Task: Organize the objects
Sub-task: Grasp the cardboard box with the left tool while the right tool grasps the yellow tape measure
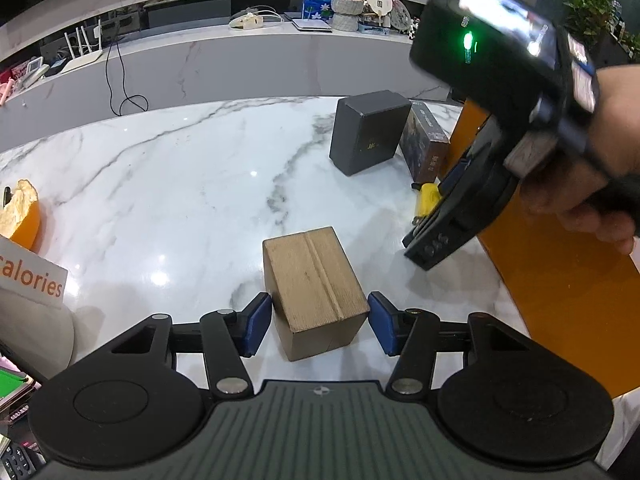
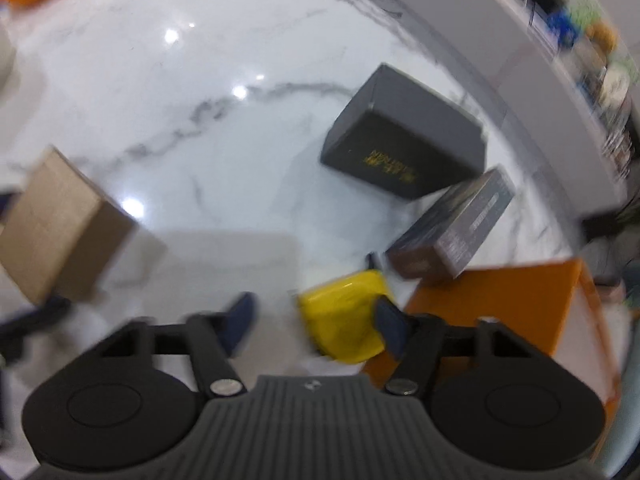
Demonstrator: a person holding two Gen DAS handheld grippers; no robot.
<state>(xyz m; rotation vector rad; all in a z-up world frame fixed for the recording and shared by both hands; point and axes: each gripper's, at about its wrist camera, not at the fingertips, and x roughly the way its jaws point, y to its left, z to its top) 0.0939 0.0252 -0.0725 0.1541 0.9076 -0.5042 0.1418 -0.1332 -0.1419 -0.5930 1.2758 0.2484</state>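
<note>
A brown cardboard box (image 1: 316,288) stands on the marble table (image 1: 180,184) between the blue pads of my left gripper (image 1: 319,322), which is open with small gaps on both sides. The box also shows in the right wrist view (image 2: 56,232). My right gripper (image 2: 316,318) is open over a small yellow object (image 2: 344,316); its right pad lies in front of that object. In the left wrist view the right gripper (image 1: 434,216) hangs above the yellow object (image 1: 428,198). A dark grey box (image 1: 368,132) (image 2: 404,140) and a dark printed box (image 1: 424,142) (image 2: 452,232) stand beyond.
An orange flat box (image 1: 560,280) (image 2: 500,308) lies at the table's right edge. An orange item with a "calories" card (image 1: 28,276) sits at the left. A counter (image 1: 240,52) with cables, a router and a teddy bear runs behind the table.
</note>
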